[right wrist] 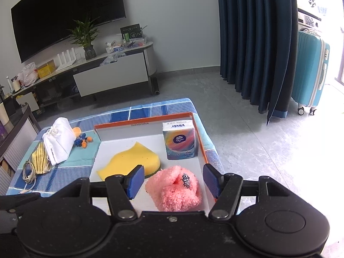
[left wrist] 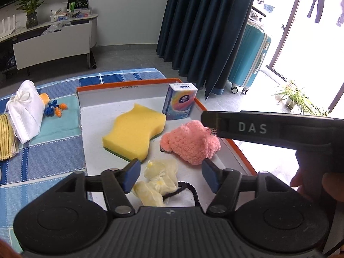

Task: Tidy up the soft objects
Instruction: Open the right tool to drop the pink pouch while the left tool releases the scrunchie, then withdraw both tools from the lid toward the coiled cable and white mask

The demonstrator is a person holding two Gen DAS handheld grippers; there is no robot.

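While both grippers are hovering over the orange-rimmed tray, left gripper gaping around pale yellow scrunchie, right gripper gaping around pink fluffy scrunchie, neither pressing.

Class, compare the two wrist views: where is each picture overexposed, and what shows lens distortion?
Left wrist view: the doorway at right is blown out to white glare, washing out the floor beside the tray; the curtain bows outward. Right wrist view: glare whitens the floor at lower right, past the suitcase; the TV edges curve. The sponge stays sharp.
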